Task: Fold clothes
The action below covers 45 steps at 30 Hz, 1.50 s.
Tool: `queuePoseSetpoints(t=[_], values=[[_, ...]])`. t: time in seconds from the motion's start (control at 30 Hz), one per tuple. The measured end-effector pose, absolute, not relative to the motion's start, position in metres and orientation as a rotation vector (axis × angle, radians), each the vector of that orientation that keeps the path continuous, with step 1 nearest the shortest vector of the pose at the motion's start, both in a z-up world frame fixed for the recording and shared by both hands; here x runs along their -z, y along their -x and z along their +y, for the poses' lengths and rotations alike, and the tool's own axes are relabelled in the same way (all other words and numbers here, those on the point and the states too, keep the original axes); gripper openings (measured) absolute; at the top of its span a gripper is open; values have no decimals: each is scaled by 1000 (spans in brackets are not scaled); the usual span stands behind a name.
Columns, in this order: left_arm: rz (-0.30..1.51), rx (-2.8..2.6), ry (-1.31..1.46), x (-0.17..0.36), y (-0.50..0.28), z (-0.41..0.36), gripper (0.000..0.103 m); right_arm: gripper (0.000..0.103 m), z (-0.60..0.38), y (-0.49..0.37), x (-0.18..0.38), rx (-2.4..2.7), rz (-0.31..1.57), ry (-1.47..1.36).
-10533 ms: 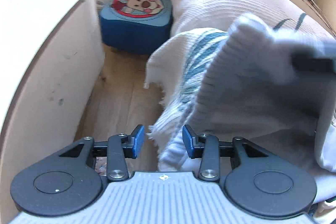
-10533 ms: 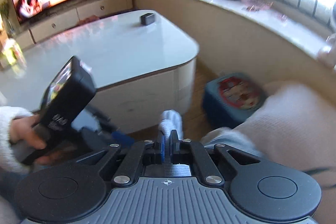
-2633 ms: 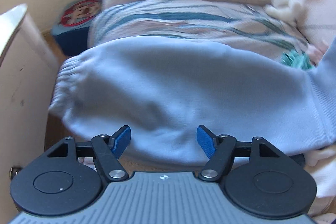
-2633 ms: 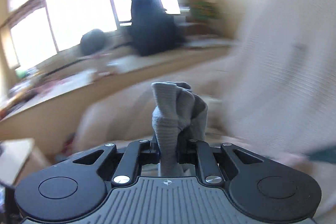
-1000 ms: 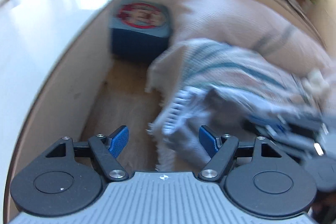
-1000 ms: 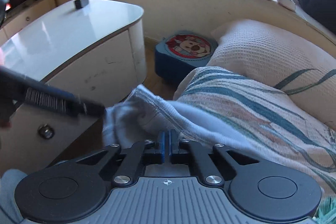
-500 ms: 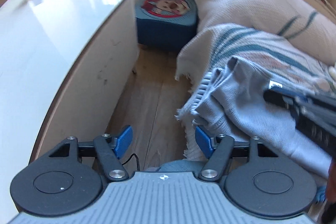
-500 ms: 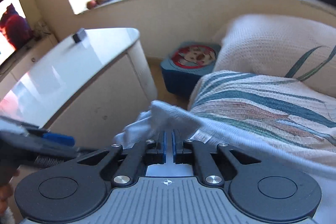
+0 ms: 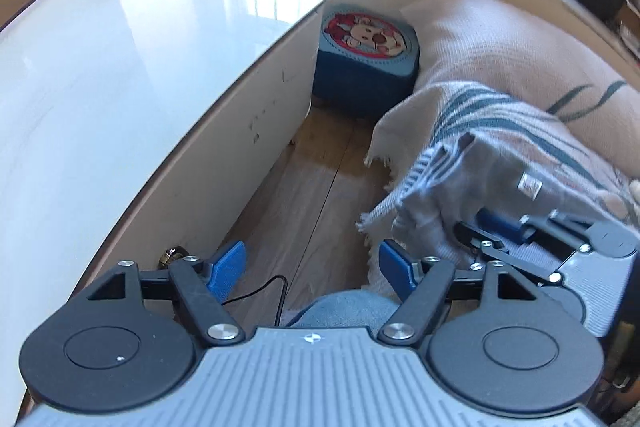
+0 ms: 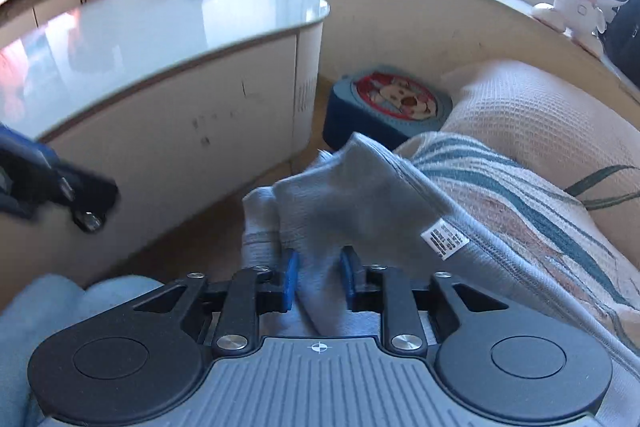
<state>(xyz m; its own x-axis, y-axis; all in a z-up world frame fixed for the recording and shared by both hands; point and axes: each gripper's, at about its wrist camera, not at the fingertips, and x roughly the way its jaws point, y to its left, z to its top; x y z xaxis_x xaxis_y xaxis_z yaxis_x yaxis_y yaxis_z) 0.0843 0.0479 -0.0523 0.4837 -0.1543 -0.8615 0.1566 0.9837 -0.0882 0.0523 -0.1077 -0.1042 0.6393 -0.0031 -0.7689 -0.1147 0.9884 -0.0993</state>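
- The pale grey-blue knitted garment (image 10: 360, 203) lies bunched on the near edge of the cream sofa throw with teal leaf stripes (image 10: 520, 195), its ribbed hem hanging off that edge over the wooden plank floor (image 9: 316, 195).
- The right gripper (image 10: 318, 277) sits just below the throw's edge; a fold of the garment runs down between its blue pads (image 10: 290, 277), which stand slightly apart with the cloth filling the gap, so it pinches the garment.
- A white sewn-in care label (image 10: 444, 239) shows on the garment, to the right of that gripper, over the throw.
- The left gripper (image 9: 312, 267) hangs out over the floor, off the throw's left edge, its blue pads (image 9: 228, 267) spread wide; its jaws have just been opening, with nothing between them.
- From the left wrist view the garment (image 9: 452, 183) lies up and to the right of the left gripper, apart from its pads, with the right gripper (image 9: 476, 227) reaching into it from the right.
- Beyond the throw's far corner stands a dark blue square stool with a cartoon dog on top (image 9: 366, 59).
- Across the floor from the throw is a white glossy-topped rounded table (image 9: 120, 67).
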Motion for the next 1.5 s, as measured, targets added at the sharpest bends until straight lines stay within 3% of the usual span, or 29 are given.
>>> queuePoseSetpoints(t=[0.27, 0.47, 0.63, 0.87, 0.93, 1.17, 1.5], values=[[1065, 189, 4, 57, -97, 47, 74, 4, -102, -42, 91, -99, 850, 134], [1037, 218, -63, 53, -111, 21, 74, 9, -118, -53, 114, -107, 912, 22], [1044, 256, -94, 57, -122, -2, 77, 42, -146, -19, 77, -59, 812, -80], [1122, 341, -117, 75, -142, -17, 92, 53, -217, 55, 45, 174, 749, -286], [1151, 364, -117, 82, -149, -14, 93, 63, -237, 77, 41, 236, 742, -382], [1199, 372, -16, 95, -172, 5, 93, 65, -276, 117, 52, 388, 755, -568], [1257, 449, 44, 115, -194, 1, 93, 69, -272, 112, 58, 435, 763, -591]])
